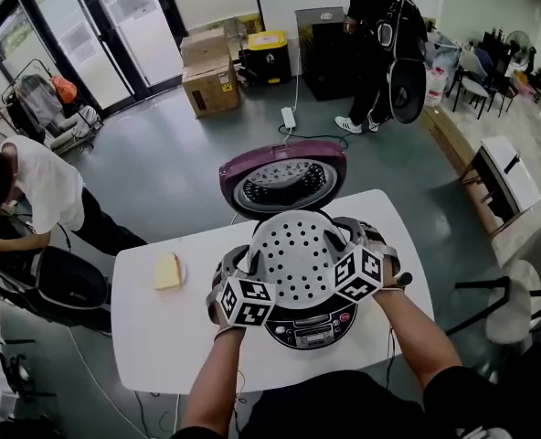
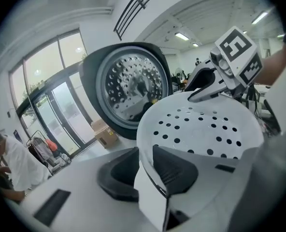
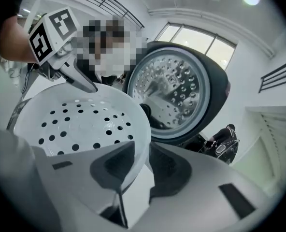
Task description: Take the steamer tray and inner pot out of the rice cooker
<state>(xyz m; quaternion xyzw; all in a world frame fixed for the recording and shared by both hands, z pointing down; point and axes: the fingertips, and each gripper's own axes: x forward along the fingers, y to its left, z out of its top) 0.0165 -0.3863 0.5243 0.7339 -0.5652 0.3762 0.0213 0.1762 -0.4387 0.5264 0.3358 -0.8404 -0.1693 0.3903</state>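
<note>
Head view: the steamer tray (image 1: pixel 293 256) is a shallow white bowl dotted with round holes. It is held over the open rice cooker (image 1: pixel 280 329), between the two grippers. The left gripper (image 1: pixel 255 273) is clamped on the tray's left rim and the right gripper (image 1: pixel 344 250) on the opposite rim. The maroon lid (image 1: pixel 282 179) stands open beyond both grippers. Only this view shows the cooker's control panel (image 1: pixel 321 338) behind the grippers, the white table (image 1: pixel 161 346), and a pale yellow block (image 1: pixel 167 271) lying out to the left of the left gripper.

Left gripper view: the thin white rim runs between the two dark pads, one outside the wall and one inside, both pressed narrowly onto it. The holed floor spreads ahead and to the right, and the right gripper's tip bites the far rim. Only from here is the lid's shiny dimpled inner plate (image 2: pixel 133 88) seen face-on.

Right gripper view: the same pinch appears mirrored. The rim is squeezed between the pads, the tray spreads ahead-left, the left gripper is on the far rim, and the lid stands ahead-right.
</note>
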